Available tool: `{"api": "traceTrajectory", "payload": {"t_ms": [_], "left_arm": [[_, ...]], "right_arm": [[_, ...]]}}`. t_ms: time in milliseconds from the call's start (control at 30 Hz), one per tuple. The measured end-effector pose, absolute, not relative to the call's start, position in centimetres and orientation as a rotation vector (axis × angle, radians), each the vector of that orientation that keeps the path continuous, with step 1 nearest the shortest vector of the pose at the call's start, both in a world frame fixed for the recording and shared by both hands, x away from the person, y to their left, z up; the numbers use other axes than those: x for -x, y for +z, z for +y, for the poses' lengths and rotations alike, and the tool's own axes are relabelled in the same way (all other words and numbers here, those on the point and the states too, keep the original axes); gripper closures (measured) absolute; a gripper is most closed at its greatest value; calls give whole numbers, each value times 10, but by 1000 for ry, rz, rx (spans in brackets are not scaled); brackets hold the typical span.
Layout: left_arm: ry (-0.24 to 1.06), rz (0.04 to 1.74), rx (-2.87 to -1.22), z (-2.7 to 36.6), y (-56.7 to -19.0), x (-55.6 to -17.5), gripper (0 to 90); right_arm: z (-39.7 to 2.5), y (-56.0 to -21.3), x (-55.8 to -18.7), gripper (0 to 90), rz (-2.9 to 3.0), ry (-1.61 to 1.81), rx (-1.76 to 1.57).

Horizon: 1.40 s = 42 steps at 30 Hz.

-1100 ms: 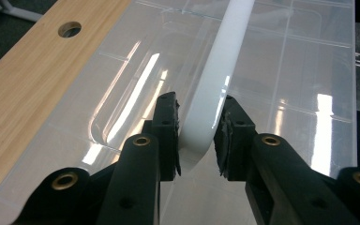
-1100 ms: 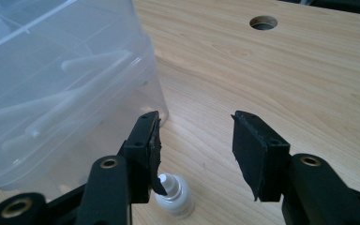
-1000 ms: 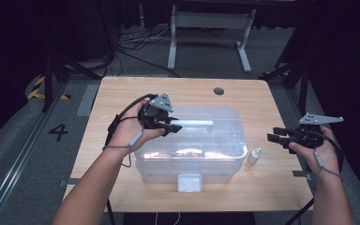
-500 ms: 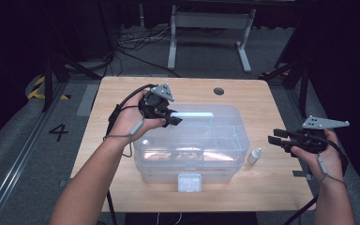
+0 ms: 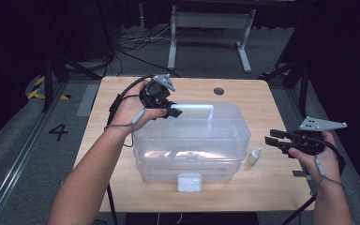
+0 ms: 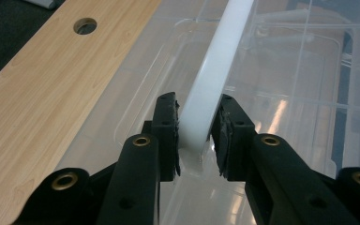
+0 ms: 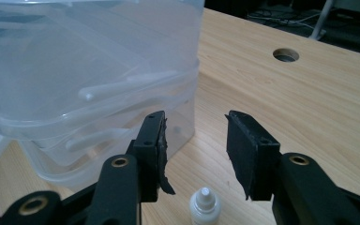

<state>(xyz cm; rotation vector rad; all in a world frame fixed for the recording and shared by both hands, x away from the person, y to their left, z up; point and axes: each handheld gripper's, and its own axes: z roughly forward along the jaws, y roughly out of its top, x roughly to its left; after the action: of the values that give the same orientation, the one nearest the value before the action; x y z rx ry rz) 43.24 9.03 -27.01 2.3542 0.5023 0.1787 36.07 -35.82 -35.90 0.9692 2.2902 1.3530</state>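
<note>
1. Clear plastic storage box (image 5: 192, 140): lidded, translucent, standing at the middle of the wooden table (image 5: 262, 98). A white latch (image 5: 189, 182) sits at the centre of its near wall. In the right gripper view the box (image 7: 84, 79) takes up the left half, with pale shapes showing dimly through its wall; what they are cannot be told.
2. White carry handle (image 5: 193, 108): a bar on the lid's far side, raised off the lid. In the left gripper view the handle (image 6: 215, 70) runs up and away from the jaws, over the clear lid.
3. Left gripper (image 5: 172, 111): held in the person's left hand (image 5: 133, 108) at the left end of the handle, cable looping down from the wrist. In its own view the left gripper (image 6: 198, 136) has both black pads pressed against the white bar, one on each side, clamped on it.
4. Right gripper (image 5: 274, 139): held in the right hand (image 5: 319, 152) above the table's right edge, clear of the box, its jaws pointing toward it. In its own view the right gripper (image 7: 194, 140) stands with jaws apart, gripping nothing.
5. Small dropper bottle (image 5: 254, 155): white-capped, upright on the table just beside the box's right end, between box and right gripper. In the right gripper view the bottle (image 7: 204, 206) stands low between the open jaws, its cap below the pads, touching neither.
6. Round hole (image 5: 218, 91): in the tabletop behind the box.
</note>
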Motion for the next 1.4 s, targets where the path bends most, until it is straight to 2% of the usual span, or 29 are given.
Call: {"api": "traceTrajectory", "payload": {"t_ms": [200,333,467,633,1133,1400], "left_arm": [[133,527,-2378,89,-265,-440,722],[104,537,-2384,89,-262,-448,722],[82,542,-2379,90,-259,-457,722],[48,553,-2382,90,-257,-465,721],[-70,559,-2350,97,-254,-494,721],[-73,552,-2354,97,-254,-495,721]], "right_arm": [[-348,-363,-361,628,2293,1378,-902],[-342,-361,-356,706,2294,1389,-837],[-337,-361,-350,827,2349,1416,-825],[-333,-364,-344,896,2374,1392,-801],[-301,-370,-335,900,2333,1518,-693],[-292,-371,-336,900,2325,1527,-678]]}}
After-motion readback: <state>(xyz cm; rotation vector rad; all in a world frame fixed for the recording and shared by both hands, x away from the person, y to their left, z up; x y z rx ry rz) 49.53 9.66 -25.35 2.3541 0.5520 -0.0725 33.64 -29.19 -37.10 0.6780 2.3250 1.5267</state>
